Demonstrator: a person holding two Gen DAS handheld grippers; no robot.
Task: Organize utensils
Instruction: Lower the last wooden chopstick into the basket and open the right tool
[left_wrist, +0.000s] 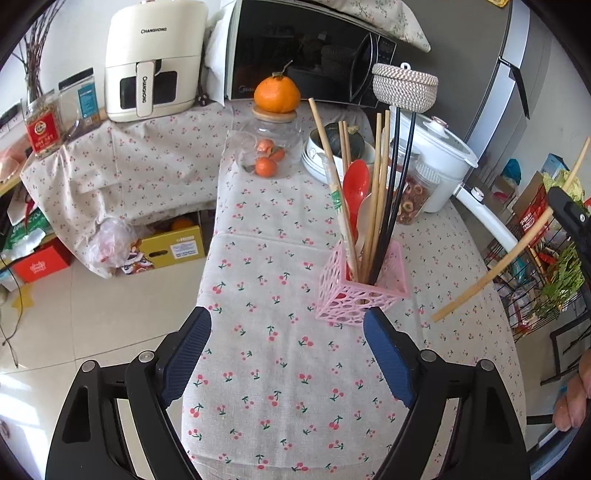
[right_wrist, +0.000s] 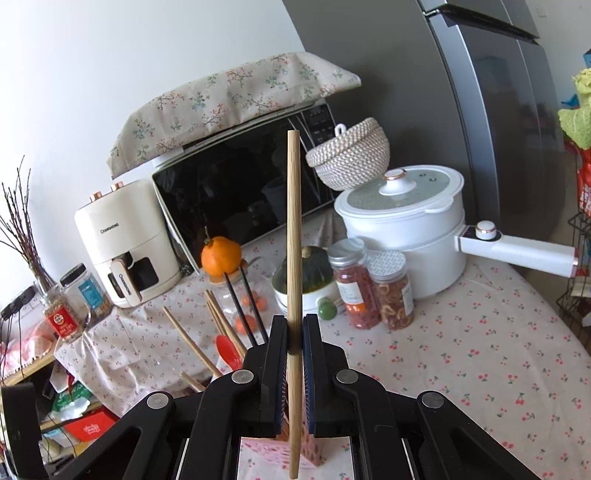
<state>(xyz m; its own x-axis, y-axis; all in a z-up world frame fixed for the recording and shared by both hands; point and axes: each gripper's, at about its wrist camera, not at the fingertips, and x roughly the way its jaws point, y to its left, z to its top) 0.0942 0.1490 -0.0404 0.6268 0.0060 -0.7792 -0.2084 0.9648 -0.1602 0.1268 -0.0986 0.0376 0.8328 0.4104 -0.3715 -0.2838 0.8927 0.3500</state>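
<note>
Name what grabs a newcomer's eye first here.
First, the bamboo chopstick clamped upright in the right gripper, dead centre of the right wrist view. Next, the pink utensil holder on the cherry-print tablecloth, bristling with chopsticks and a red spoon, just ahead of the open left gripper.

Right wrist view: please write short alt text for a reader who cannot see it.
The right hand-held gripper is shut on a bamboo chopstick, held upright above the pink utensil holder. Behind it, on a cherry-print tablecloth, stand a white pot, a microwave and an air fryer.
</note>
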